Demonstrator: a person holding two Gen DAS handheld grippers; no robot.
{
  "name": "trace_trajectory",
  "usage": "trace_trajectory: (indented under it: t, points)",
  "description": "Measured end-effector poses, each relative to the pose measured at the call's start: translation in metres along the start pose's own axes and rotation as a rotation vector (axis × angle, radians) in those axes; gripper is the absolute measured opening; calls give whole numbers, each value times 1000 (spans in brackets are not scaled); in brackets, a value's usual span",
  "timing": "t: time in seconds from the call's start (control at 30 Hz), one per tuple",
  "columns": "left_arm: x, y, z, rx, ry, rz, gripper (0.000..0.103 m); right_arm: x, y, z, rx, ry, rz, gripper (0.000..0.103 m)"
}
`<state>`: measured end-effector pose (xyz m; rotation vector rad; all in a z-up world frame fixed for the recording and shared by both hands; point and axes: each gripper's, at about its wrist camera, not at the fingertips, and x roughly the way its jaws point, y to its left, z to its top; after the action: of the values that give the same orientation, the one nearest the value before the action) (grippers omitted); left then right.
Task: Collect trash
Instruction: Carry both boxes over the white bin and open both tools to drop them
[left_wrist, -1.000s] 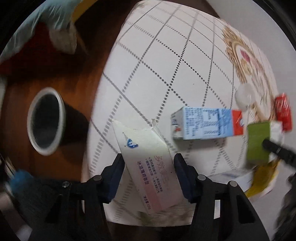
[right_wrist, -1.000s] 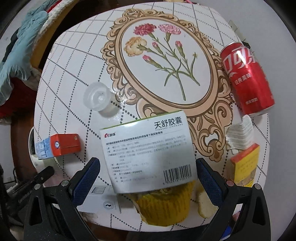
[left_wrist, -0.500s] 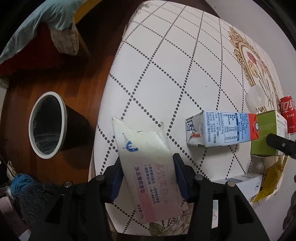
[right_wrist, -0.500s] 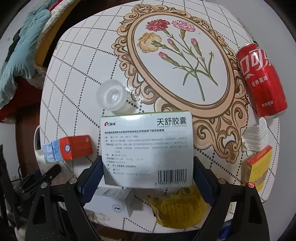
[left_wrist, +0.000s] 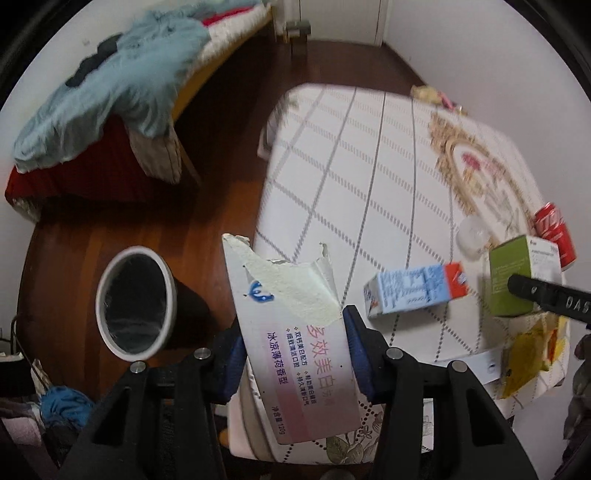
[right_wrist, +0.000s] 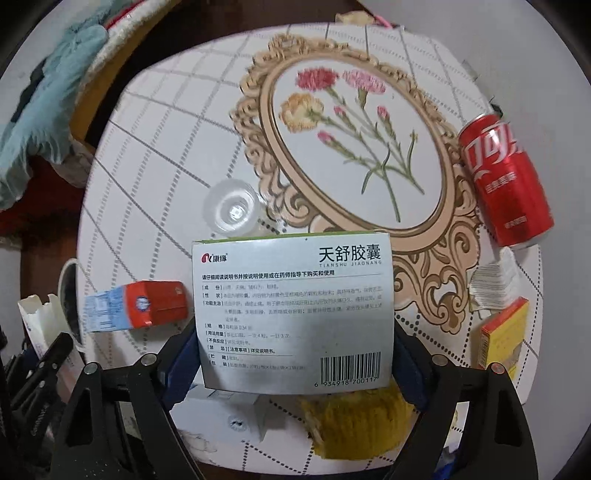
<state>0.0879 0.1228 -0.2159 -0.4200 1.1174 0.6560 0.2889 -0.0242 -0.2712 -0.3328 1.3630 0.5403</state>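
Observation:
My left gripper (left_wrist: 293, 332) is shut on a torn white and pink toothpaste box (left_wrist: 280, 280), held in the air over the table's left edge. A black trash bin (left_wrist: 135, 302) with a white rim stands on the floor to its left. My right gripper (right_wrist: 293, 347) has its jaws closing on a white medicine box with a green side (right_wrist: 291, 295); both blue pads touch the box's sides. In the left wrist view that medicine box (left_wrist: 513, 269) hangs tilted above the table. A blue and red carton (left_wrist: 413, 293) lies between the two grippers.
On the white flowered table (right_wrist: 166, 147) lie a red cola can (right_wrist: 506, 181), a clear plastic cup (right_wrist: 231, 212), a yellow and red box (right_wrist: 504, 336), crumpled paper (right_wrist: 495, 280) and a yellow wrapper (right_wrist: 354, 417). A bed (left_wrist: 110, 92) with clothes stands beyond the wooden floor.
My left gripper has risen and tipped up with the toothpaste box, so the bed and floor now show. The right jaws have narrowed onto the medicine box.

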Motion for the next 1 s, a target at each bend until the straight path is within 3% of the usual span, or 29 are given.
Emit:
trace_trajectory:
  t: [0.27,0.43,0.57,0.67,0.83,1.0]
  points:
    - [-74,47,26,-32,-174,-24,45,-73,5,-11,-10,-147,84,89]
    - [-104,98,29,-74,-239,-28,45,-120,59,-19,-76,-235,170,89]
    - [-108,161,23,-126,-254,-2,45,-137,131,-27,-158,-263,266,89]
    - [-88,217,15,-182,-229,27,45,-126,198,-35,-229,-239,331,89]
    - [-28,298,-1,-271,-143,67,46,-61,310,-45,-326,-125,363,89]
    - [60,365,-14,-383,17,-24,47,36,392,-49,-348,31,355,89]
